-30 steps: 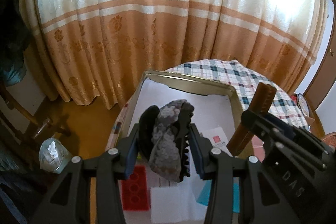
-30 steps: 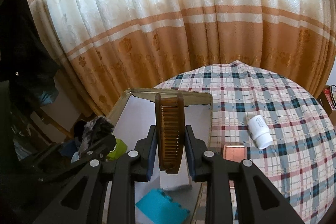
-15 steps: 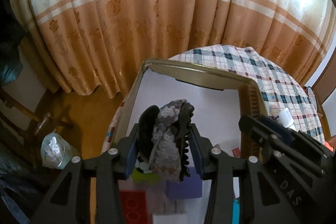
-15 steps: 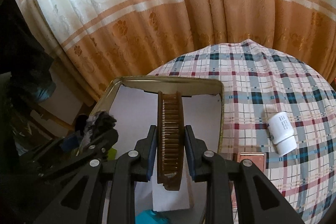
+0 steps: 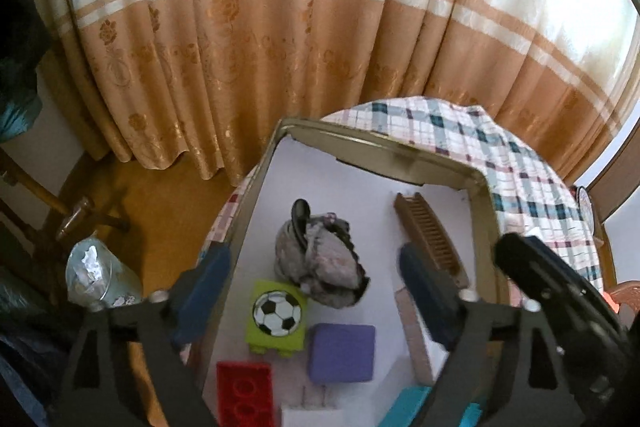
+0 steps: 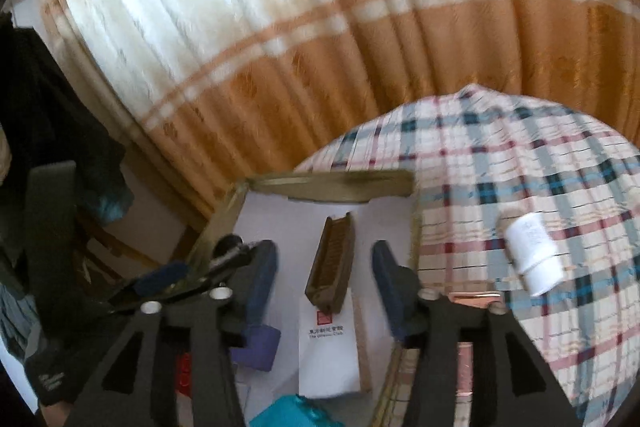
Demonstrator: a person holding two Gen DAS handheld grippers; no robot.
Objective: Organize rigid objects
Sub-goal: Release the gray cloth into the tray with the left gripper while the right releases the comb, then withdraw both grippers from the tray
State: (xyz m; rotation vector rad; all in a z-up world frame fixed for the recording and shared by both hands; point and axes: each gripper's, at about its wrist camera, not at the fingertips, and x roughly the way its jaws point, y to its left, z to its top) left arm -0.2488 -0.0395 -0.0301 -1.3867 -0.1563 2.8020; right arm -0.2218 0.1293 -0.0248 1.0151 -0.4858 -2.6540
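Inside the tin tray point(image 5: 486, 211), my left tongs point(image 5: 316, 279) are opening over the hair clip point(image 5: 320, 259). Right tongs point(image 6: 324, 271) are opening too, the comb point(image 6: 331, 263) lying loose between them, long axis running near to far.

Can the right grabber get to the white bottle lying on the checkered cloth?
Probably yes. The white bottle lies alone on the checkered cloth, outside the tray, with nothing around it. The right gripper is opening, with the comb lying free between its jaws.
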